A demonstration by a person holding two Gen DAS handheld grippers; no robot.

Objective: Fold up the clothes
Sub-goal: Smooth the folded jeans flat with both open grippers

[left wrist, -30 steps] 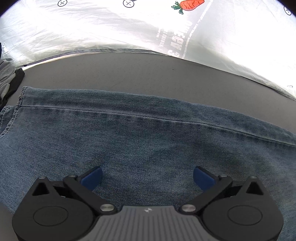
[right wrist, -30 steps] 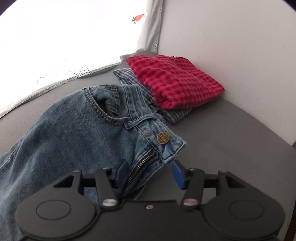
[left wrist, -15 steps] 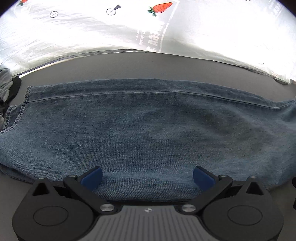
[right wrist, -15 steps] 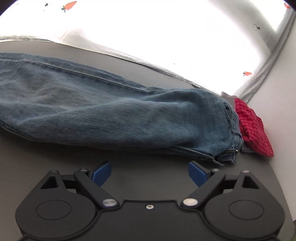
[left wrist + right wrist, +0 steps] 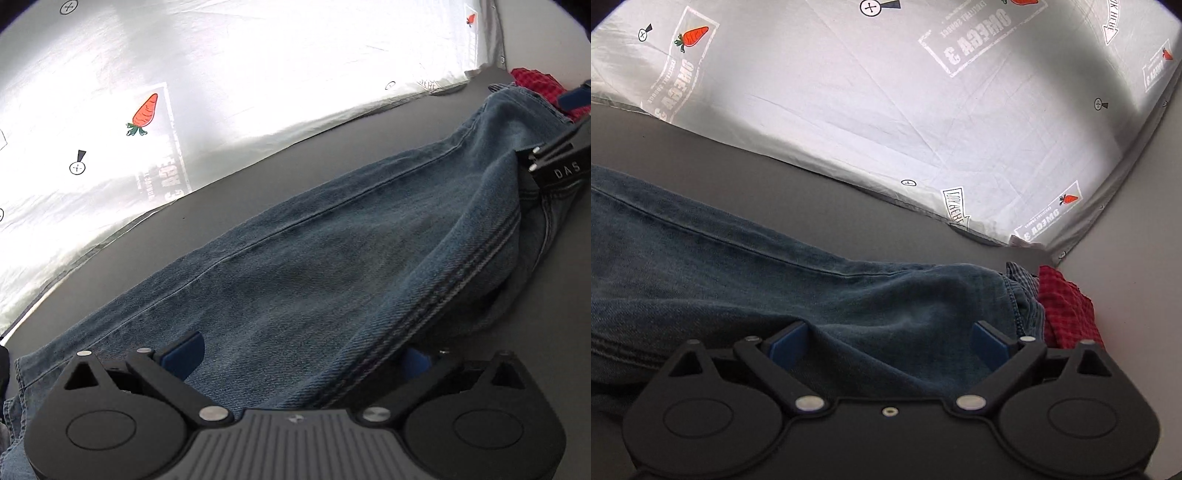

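Blue jeans (image 5: 314, 266) lie lengthwise on a grey padded surface (image 5: 406, 122), legs stacked. In the left wrist view my left gripper (image 5: 301, 356) stands open low over the leg. A thick seamed fold of denim runs between its fingers and hides part of the right pad. In the right wrist view my right gripper (image 5: 889, 343) hovers over the jeans (image 5: 775, 288) near the waist. Its jaws are opening wide, with denim lying between them but not pressed. The black frame of the right gripper (image 5: 561, 166) shows at the left view's right edge.
A folded red checked cloth (image 5: 1067, 314) lies on a blue plaid one (image 5: 1021, 275) just past the waistband, against a pale wall (image 5: 1145, 277). A white sheet printed with carrots (image 5: 923, 110) hangs along the far side of the surface.
The right gripper left the zipper edge, spread wide and swung back over the jeans near the waist. The left gripper shifted along the leg and rolled; a denim fold now sits between its fingers.
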